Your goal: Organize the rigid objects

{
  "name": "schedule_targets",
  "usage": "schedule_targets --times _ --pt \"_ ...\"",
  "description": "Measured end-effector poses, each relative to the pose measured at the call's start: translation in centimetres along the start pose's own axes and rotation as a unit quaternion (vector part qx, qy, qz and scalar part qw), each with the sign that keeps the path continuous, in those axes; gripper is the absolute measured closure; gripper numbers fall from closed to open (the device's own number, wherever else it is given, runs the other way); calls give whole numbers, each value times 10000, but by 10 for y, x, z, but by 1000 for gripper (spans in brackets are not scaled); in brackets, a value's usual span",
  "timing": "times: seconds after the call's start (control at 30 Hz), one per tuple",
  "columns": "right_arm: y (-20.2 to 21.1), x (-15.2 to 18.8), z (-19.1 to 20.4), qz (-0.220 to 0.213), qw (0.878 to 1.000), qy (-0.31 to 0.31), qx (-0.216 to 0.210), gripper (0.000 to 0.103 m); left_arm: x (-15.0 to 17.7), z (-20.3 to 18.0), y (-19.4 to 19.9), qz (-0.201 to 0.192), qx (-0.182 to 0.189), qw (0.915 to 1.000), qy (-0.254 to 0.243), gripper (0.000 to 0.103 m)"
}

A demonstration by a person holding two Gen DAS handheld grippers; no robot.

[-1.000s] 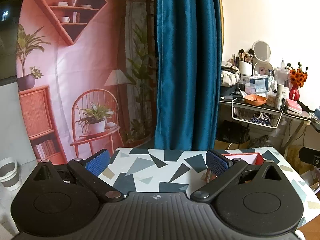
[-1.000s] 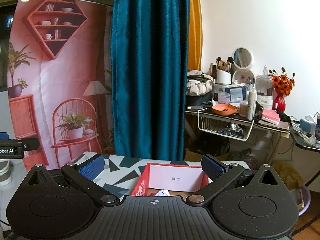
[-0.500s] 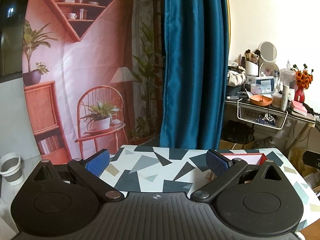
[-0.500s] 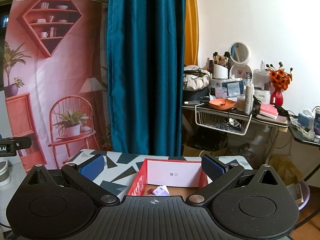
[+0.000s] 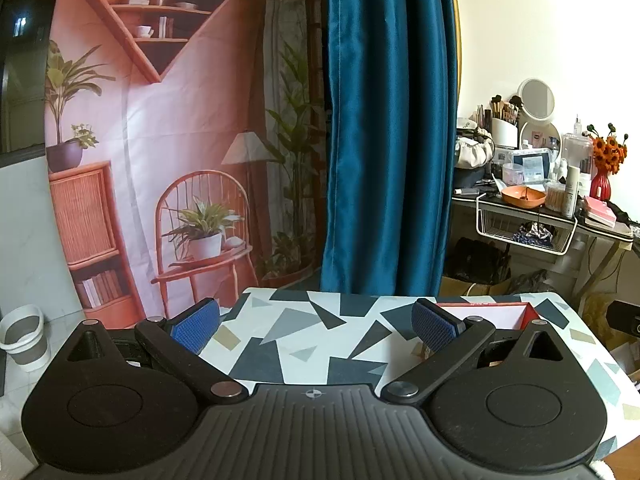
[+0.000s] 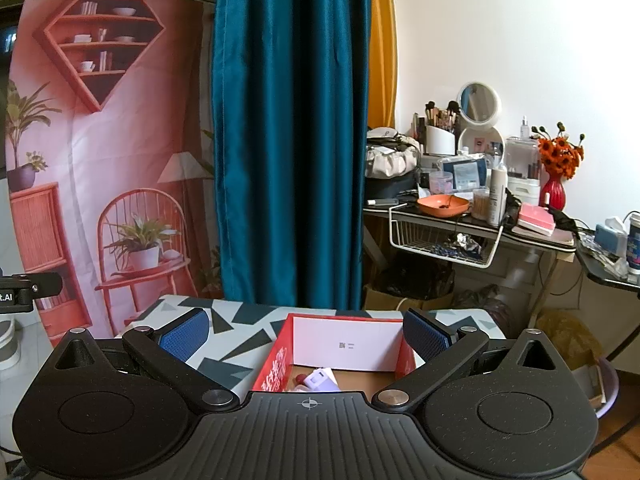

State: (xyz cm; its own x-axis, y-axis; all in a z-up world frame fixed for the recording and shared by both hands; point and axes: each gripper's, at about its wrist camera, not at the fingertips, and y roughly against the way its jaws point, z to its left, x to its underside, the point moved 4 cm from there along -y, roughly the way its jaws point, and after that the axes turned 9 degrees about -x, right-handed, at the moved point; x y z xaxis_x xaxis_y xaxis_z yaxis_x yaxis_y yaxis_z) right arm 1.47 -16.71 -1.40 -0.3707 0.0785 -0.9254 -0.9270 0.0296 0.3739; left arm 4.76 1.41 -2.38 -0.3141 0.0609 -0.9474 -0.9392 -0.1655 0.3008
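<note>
A red cardboard box (image 6: pixel 276 364) with a white inner wall stands on the table with the geometric-pattern cloth (image 6: pixel 240 332). Small items, one white and purple (image 6: pixel 320 380), lie in it, mostly hidden by my gripper body. My right gripper (image 6: pixel 306 334) is open and empty, held over the box's near side. In the left wrist view the box (image 5: pixel 524 312) is at the right, partly behind the right finger. My left gripper (image 5: pixel 316 324) is open and empty above the table (image 5: pixel 304 340).
A blue curtain (image 5: pixel 384 140) and a printed pink backdrop (image 5: pixel 160 160) hang behind the table. A cluttered vanity desk (image 6: pixel 480 216) with a wire basket stands at the right. A white bucket (image 5: pixel 24 336) sits on the floor at the left.
Both views have shifted slightly: the right gripper has tilted down and more of the box's inside shows. Both grippers stay open.
</note>
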Motion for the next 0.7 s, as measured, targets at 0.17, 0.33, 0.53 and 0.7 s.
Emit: schedule_targets --times 0.17,0.33,0.53,0.7 --pt "0 3 -1 20 10000 -15 12 0 1 0 0 23 -7 10000 -16 0" --pt "0 6 -1 60 10000 -16 27 0 1 0 0 48 -7 10000 -33 0" --pt "-1 6 -1 82 10000 -17 34 0 2 0 -1 71 -8 10000 -58 0" --pt "-2 8 -1 114 9999 -23 46 0 2 0 -1 87 -1 9999 -82 0"
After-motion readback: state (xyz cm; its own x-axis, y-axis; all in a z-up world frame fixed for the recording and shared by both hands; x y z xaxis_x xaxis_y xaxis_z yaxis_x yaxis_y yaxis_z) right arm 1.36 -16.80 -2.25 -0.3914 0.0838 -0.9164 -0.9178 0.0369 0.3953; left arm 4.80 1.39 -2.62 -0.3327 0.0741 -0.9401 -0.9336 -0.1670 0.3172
